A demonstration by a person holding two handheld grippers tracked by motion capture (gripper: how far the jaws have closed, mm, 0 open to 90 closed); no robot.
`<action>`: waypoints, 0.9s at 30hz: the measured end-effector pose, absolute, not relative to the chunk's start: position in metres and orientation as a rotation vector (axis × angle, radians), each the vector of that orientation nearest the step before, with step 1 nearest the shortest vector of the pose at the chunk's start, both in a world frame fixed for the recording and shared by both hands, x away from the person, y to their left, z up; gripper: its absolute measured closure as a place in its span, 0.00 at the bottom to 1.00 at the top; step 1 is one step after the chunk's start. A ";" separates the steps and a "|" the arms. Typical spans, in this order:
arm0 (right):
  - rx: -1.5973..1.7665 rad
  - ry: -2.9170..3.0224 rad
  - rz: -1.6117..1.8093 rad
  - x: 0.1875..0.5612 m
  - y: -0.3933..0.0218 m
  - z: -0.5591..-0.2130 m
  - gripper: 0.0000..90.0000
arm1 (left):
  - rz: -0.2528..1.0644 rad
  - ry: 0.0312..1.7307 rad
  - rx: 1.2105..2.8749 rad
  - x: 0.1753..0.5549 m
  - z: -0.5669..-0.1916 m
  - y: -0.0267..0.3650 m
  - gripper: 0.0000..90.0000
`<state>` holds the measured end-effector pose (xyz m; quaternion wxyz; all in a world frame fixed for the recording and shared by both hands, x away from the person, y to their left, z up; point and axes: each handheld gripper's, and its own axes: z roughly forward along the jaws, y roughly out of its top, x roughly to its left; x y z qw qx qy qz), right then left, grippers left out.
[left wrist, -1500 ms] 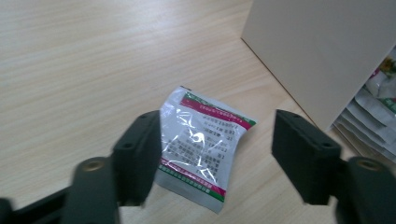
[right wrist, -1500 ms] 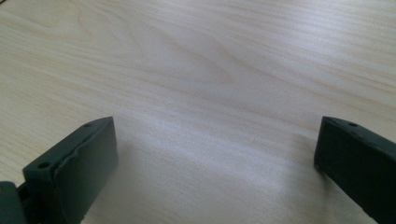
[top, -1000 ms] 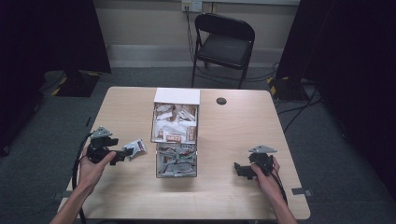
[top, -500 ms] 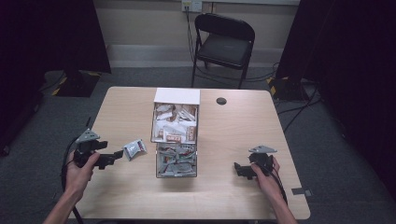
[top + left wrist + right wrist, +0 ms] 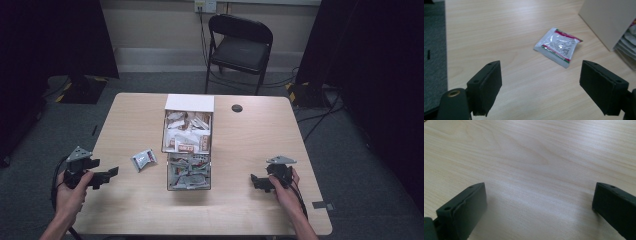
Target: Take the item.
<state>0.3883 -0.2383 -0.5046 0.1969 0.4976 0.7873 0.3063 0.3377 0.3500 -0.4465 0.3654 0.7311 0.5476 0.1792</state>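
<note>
One flat, glossy foil sachet (image 5: 558, 46), white with red-and-green edging, lies on the pale woodgrain table (image 5: 125, 120), just left of the boxes. My left gripper (image 5: 111, 173) points at it from the table's left edge, jaws released and wide, nothing between them; the sachet sits apart, ahead of the black pads (image 5: 489, 86). Two open boxes (image 5: 188, 145) stand end to end, packed with sachets. My right gripper (image 5: 255, 181) rests low, also released.
</note>
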 end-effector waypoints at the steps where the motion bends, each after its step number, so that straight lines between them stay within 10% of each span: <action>1: 1.393 2.204 0.858 0.388 -0.238 -0.505 0.00 | 0.470 1.424 1.883 0.337 -0.448 0.351 0.20; 27: 1.394 2.204 0.857 0.388 -0.238 -0.505 0.00 | 0.496 1.486 2.031 0.329 -0.501 0.339 0.17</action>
